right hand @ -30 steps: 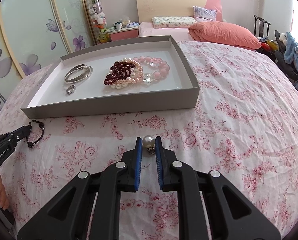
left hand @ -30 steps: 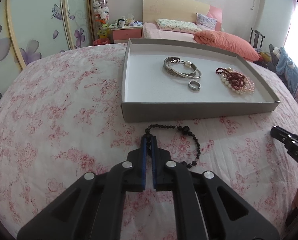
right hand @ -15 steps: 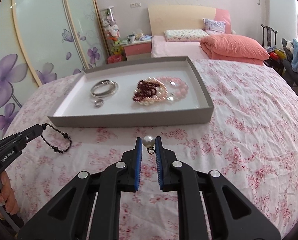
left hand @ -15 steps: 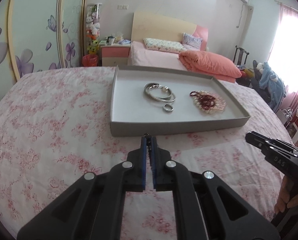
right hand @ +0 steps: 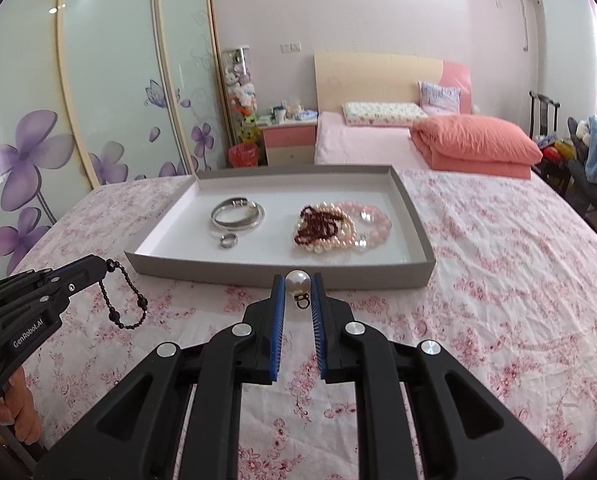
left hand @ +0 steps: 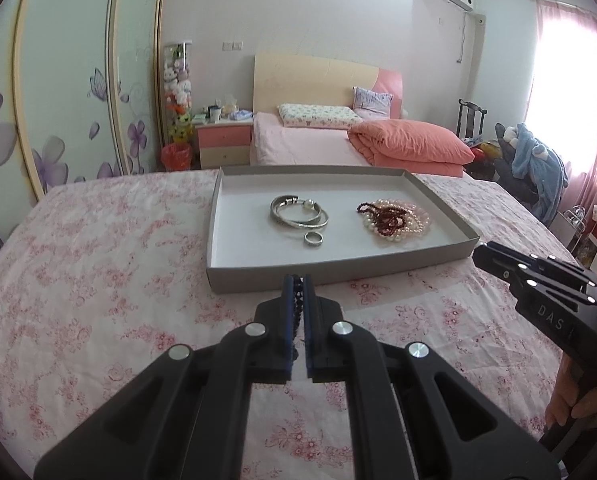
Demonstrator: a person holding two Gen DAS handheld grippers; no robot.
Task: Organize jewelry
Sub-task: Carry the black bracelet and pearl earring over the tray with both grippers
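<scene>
A grey tray [left hand: 338, 272] [right hand: 282, 270] lies on the floral bedspread. In it are silver bangles [left hand: 298, 214] [right hand: 237, 214], a silver ring [left hand: 313, 238] [right hand: 228, 241] and a heap of pearl, pink and dark red bead strands [left hand: 394, 222] [right hand: 332, 230]. My left gripper [left hand: 297, 280] [right hand: 106, 265] is shut on a black bead bracelet [left hand: 297, 300] [right hand: 124, 300], which dangles above the bedspread just before the tray's near wall. My right gripper [right hand: 297, 280] [left hand: 478, 252] is shut on a pearl earring [right hand: 297, 283], lifted in front of the tray.
The pink floral bedspread [left hand: 98, 280] spreads around the tray. Behind it stands a second bed with an orange quilt [left hand: 410, 148] and a pink nightstand [left hand: 224, 142]. Sliding wardrobe doors with purple flowers [right hand: 30, 152] run along the left. A hand [right hand: 18, 420] holds the left gripper's handle.
Both grippers have risen off the bedspread with their pieces. The black bracelet has come off the cloth and now hangs from the left gripper; the pearl earring stays pinched in the right.
</scene>
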